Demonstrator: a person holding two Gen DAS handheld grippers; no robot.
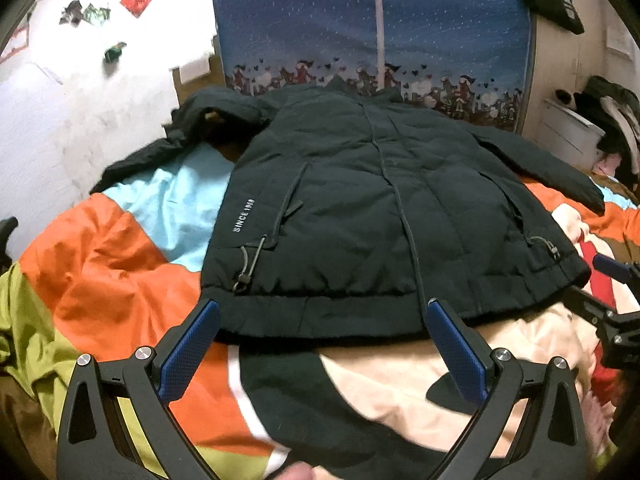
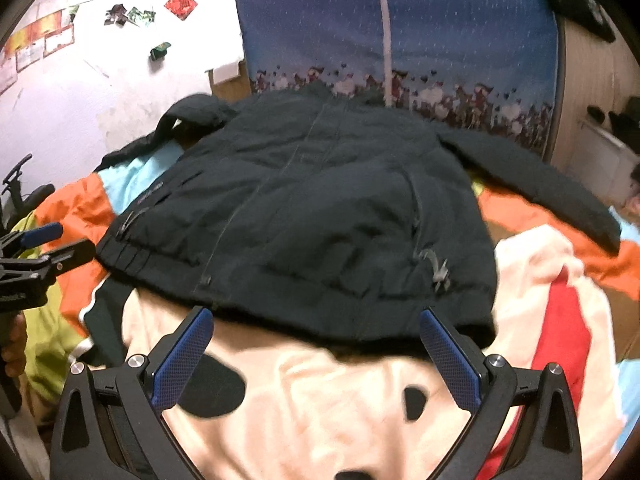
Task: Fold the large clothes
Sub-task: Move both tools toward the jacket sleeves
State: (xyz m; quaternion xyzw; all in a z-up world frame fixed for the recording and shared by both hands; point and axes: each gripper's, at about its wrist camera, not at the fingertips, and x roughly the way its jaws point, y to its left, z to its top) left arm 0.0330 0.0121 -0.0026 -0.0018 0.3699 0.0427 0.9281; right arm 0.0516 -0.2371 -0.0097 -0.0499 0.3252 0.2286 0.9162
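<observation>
A large dark padded jacket (image 1: pixel 360 200) lies spread flat, front up, on a colourful bedspread (image 1: pixel 100 264), its hem towards me and sleeves out to both sides. It also fills the right wrist view (image 2: pixel 312 216). My left gripper (image 1: pixel 324 312) is open and empty, its blue pads just at the hem's left half. My right gripper (image 2: pixel 316 320) is open and empty at the hem's right half. The right gripper shows at the right edge of the left wrist view (image 1: pixel 612 276); the left gripper shows at the left edge of the right wrist view (image 2: pixel 40 240).
A blue patterned headboard cloth (image 1: pixel 372 28) rises behind the bed. A white wall (image 1: pixel 80 80) is on the left. A white cabinet with piled clothes (image 1: pixel 600 120) stands at the right. A cream and black patch of bedspread (image 2: pixel 320 400) lies under the grippers.
</observation>
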